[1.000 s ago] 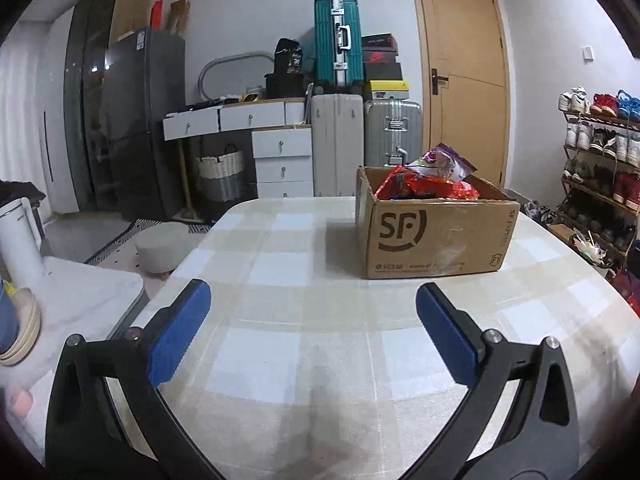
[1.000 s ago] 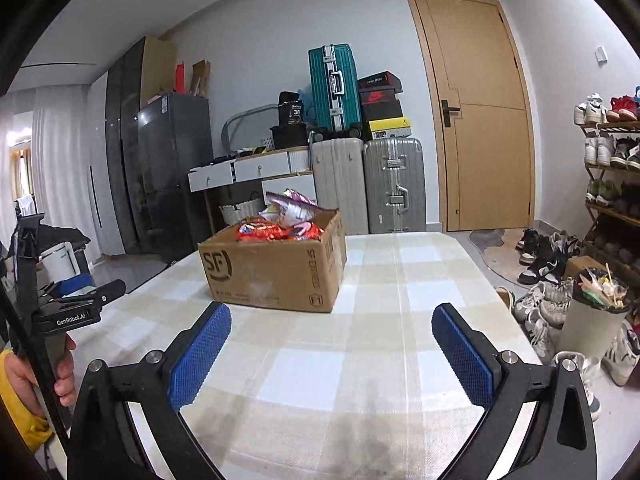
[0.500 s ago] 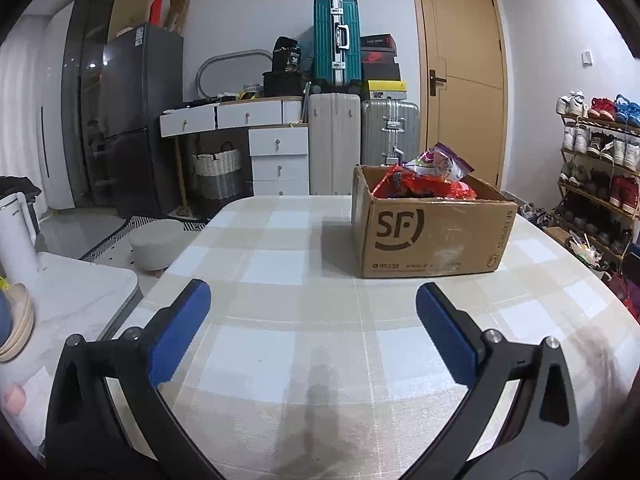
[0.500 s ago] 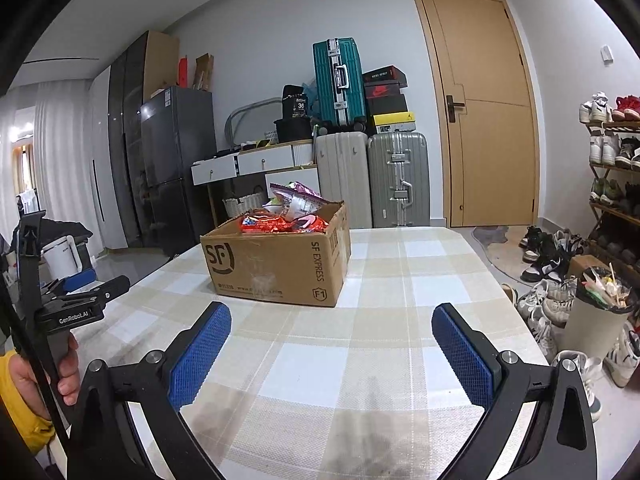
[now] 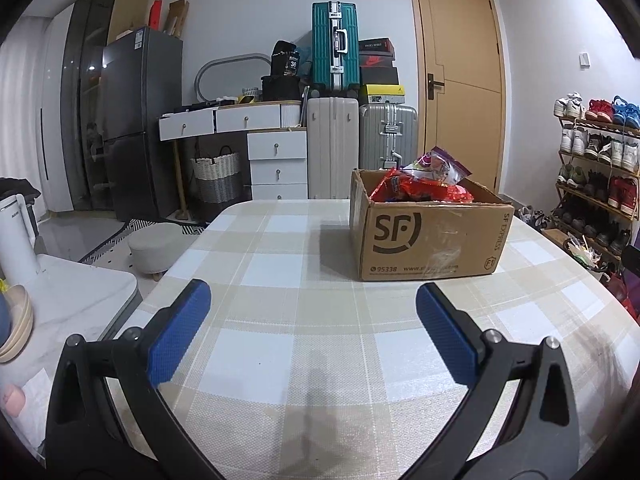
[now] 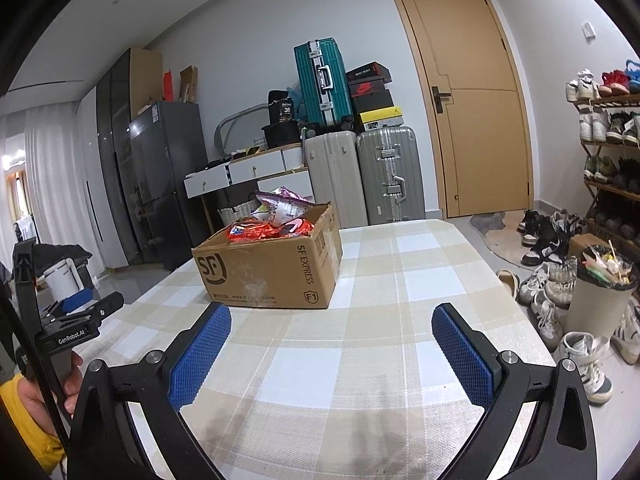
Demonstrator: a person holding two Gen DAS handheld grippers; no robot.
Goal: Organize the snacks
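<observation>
Between the blue pads of the left gripper (image 5: 312, 312) nothing is held; the jaws are spread wide above the checked tablecloth (image 5: 280, 344). The right gripper (image 6: 332, 340) is likewise spread and empty, hovering over the same cloth. No contact with any item is observed on either side.

Ahead of both grippers, a cardboard box (image 5: 428, 236) is seen standing upright on the table, apart from the jaws. It is filled above its rim with snack packets (image 5: 424, 184): red wrappers below, a purple and silver bag uppermost. The task's goods are thus located inside the box, none on the cloth.

The packets are judged light, soft and crinkly, with glossy film likely to slip between pads. Contents are probably brittle, so a firm squeeze across the middle is not advised. A hold on a sealed edge or a corner of the topmost bag is judged most secure. The bag projecting above the rim is the most accessible.

The box walls and raised flaps are noted as the main obstruction; entry from above is called for. The box itself may slide on the cloth if pushed.

Beyond the table, suitcases (image 6: 360, 176), a white drawer unit (image 5: 276, 160), a door (image 6: 468, 112) and a shoe rack (image 5: 596, 176) are recorded, all well apart. A full bin (image 6: 600, 300) stands on the floor beside the table's right edge. A hand (image 6: 44, 384) holding the other handle is visible at the right view's left margin.
</observation>
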